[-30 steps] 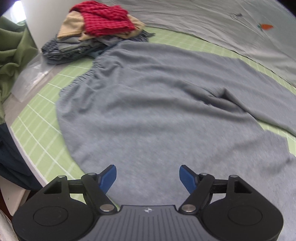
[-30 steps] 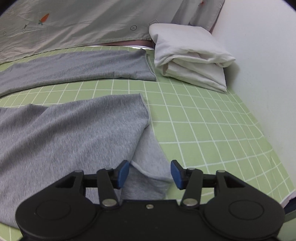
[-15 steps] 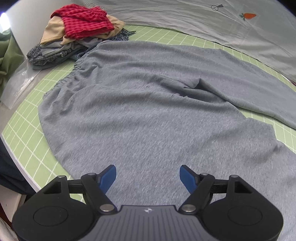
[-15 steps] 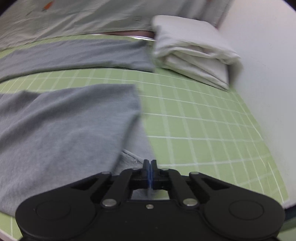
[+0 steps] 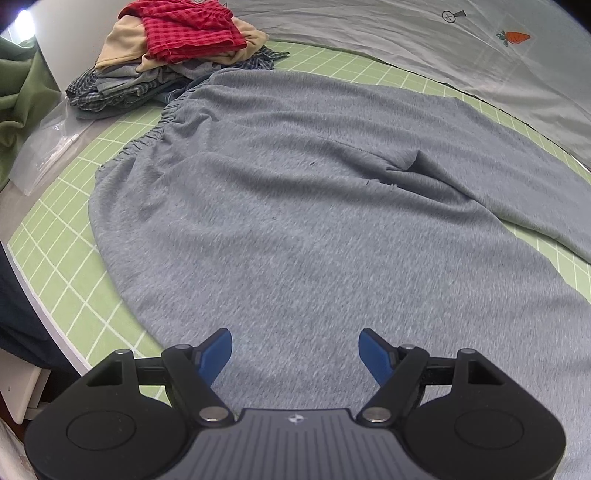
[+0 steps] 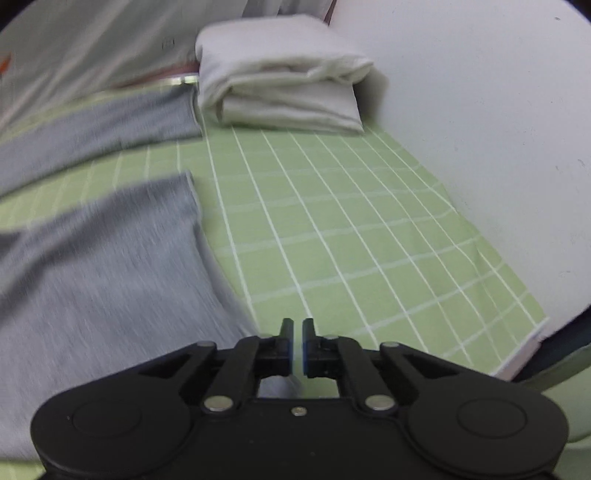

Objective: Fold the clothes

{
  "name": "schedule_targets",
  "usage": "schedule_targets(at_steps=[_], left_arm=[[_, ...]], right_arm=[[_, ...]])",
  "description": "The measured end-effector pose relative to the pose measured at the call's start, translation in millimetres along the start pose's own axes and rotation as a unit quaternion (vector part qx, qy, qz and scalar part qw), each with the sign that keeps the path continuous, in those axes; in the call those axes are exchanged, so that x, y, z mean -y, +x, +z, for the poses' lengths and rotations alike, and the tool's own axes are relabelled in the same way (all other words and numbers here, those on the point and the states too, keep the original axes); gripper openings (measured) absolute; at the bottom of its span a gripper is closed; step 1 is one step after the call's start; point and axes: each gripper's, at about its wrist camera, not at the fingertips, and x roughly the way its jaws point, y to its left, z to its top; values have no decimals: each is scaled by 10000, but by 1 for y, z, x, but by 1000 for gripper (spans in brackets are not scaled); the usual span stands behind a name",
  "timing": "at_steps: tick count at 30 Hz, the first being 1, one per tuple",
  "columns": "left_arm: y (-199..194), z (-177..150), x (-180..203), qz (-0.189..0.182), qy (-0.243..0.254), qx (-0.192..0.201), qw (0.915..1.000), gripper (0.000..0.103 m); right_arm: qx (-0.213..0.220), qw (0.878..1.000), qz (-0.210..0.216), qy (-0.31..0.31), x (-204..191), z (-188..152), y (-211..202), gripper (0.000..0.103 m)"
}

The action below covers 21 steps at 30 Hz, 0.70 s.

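Grey sweatpants (image 5: 295,206) lie spread on a green grid sheet (image 5: 55,236), waistband at the far left. My left gripper (image 5: 295,352) is open and empty, hovering over the near side of the pants. In the right wrist view the two legs (image 6: 99,266) run leftwards, the far leg (image 6: 92,125) up by the white bundle. My right gripper (image 6: 297,345) is shut on the hem of the near leg; a bit of grey cloth shows behind the fingers. The view is blurred by motion.
A pile of clothes topped by a red checked garment (image 5: 184,33) sits at the far left. A folded white bundle (image 6: 280,85) lies against the white wall (image 6: 480,129). A grey bedsheet with a carrot print (image 5: 513,36) runs along the far side. The bed edge (image 6: 524,354) is close on the right.
My right gripper closed on the near leg's hem and is now swinging with it, blurring the view. My left gripper stayed open and drifted slightly over the pants.
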Motion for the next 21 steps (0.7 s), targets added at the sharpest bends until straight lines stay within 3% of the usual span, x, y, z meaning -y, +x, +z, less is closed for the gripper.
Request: schedule_targets(at_steps=[4,12,14,16,21], left_arm=[[-1,1,4,-11,55,-1,10000,76],[-3,-1,8,14,24,0,10000,77],[-2,-1,6,44,-28,-26,10000,77],[-2,0,5,66,-72,-50,9999,77],[-1,0,3,106,-107,-66,9999,77]], right_arm=[[226,9991,322,125,-14,15,3,24],[140,9978,646,-74,-45,27,21,24],[87,9977,674,-86,-48,26,24,23],[76,9982,561,-194,-50,25,26,1],[327,9995,33,-34,-30,33,22,0]])
